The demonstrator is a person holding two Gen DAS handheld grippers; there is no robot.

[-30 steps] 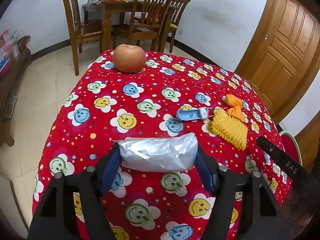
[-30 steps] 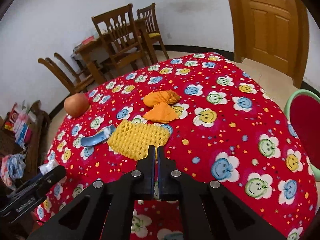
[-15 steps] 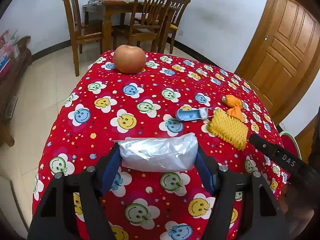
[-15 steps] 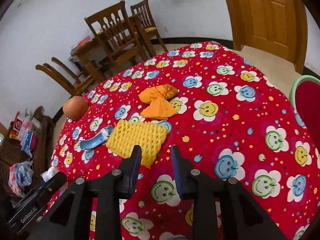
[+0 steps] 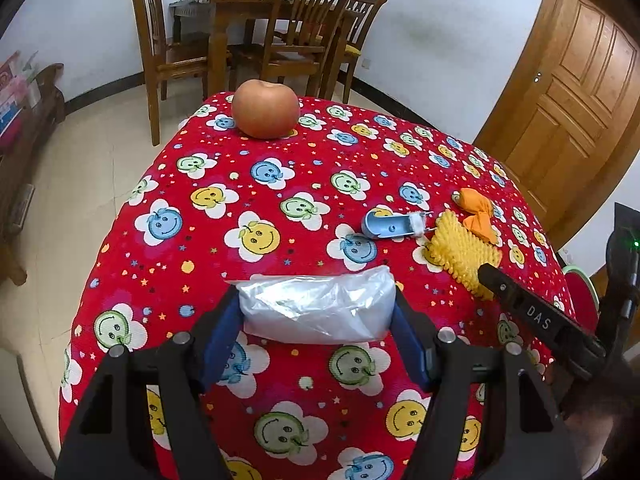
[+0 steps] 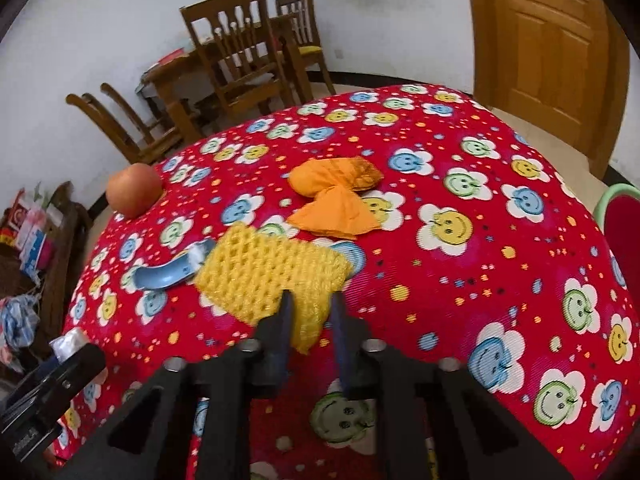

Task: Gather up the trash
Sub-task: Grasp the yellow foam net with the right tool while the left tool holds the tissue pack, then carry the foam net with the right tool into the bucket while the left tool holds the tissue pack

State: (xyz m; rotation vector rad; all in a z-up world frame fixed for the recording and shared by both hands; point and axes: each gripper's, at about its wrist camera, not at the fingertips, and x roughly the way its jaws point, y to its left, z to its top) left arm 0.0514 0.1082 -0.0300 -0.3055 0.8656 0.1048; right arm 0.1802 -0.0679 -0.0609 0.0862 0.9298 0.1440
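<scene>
Your right hand-held gripper (image 6: 310, 312) is closing its jaws, and the near corner of the yellow foam net (image 6: 272, 276) sits between the fingers; the gap there is narrow, though you cannot tell whether the pads already press on the net. The rest of the net lies flat on the surface (image 6: 460, 280), which is draped in a red cloth printed with smiley-face flowers. Just beyond the net's far edge lies a crumpled orange wrapper (image 6: 336, 196), its lower fold close to the net. At the net's left edge a light blue curved plastic piece (image 6: 168, 274) lies touching or nearly touching it. Farther left, near the far rim of the surface, an apple (image 6: 134, 190) stands alone, well apart from the trash.

Your left hand-held gripper (image 5: 318, 312) has its jaws set wide around a clear plastic bag (image 5: 316, 306), the blue pads pressed against both ends of it, and the bag hangs just above the cloth. In that view the right hand-held gripper's black finger reaches in from the right onto the near edge of the net.

Beyond the surface stand wooden chairs (image 5: 304, 36) around a wooden dining table (image 5: 236, 4), against a white wall, and a wooden door (image 6: 540, 48) is to the right.
</scene>
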